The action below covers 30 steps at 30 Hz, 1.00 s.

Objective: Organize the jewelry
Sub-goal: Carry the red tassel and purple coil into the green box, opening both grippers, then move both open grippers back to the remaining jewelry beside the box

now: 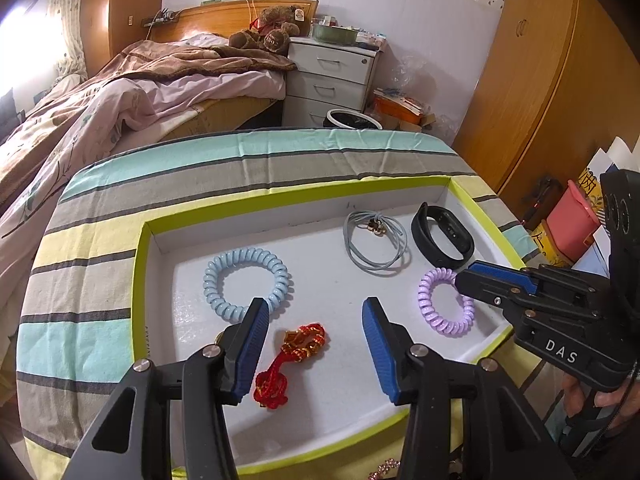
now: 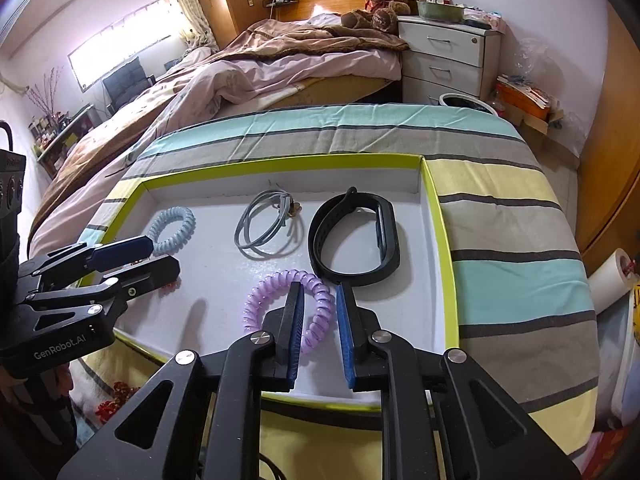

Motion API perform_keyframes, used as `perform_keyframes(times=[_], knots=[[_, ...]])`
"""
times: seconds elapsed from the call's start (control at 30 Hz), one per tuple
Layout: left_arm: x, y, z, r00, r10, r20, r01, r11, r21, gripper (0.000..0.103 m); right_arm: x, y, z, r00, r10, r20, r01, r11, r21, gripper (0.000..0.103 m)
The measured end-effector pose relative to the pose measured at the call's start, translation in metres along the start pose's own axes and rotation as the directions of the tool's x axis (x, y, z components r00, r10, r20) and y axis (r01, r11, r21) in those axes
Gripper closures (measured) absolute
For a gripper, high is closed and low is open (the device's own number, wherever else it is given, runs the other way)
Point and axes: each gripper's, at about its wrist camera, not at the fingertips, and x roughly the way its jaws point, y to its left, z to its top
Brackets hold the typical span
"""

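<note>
The purple coil band (image 2: 288,308), soft and springy, lies low-centre in the tray (image 2: 440,240); best pinched across its loop. The right hand-held gripper (image 2: 318,320) straddles it, released. The left hand-held gripper (image 1: 314,344) gapes over the red knot charm (image 1: 292,360).

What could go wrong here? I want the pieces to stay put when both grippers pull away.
1. The right gripper stands slightly open around the purple coil tie; it might snag and drag.
2. The purple tie lies beside the black band, which could get nudged.
3. The left gripper hangs open over the red knot charm; dipping might catch it.
</note>
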Motion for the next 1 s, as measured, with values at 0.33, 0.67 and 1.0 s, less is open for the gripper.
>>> perform_keyframes(times=[0.33,0.67,1.0], knots=[[-0.026,-0.004,-0.008,0.999,0.012,0.031,-0.012,1.000,-0.003,0.052,-0.017,0.005,0.000,0.999,0.009,0.039,-0.009,1.000,0.004,0.063],[-0.065,0.000,-0.031,0.997,-0.004,0.072,0.007,0.999,-0.037,0.051,-0.047,0.010,-0.014,0.996,0.031,0.078,-0.032,0.999,0.006,0.063],[-0.102,0.017,-0.070,0.995,-0.020,0.095,0.030,0.995,-0.099,0.051,-0.070,0.009,-0.049,0.995,0.051,0.085,-0.052,0.999,0.000,0.062]])
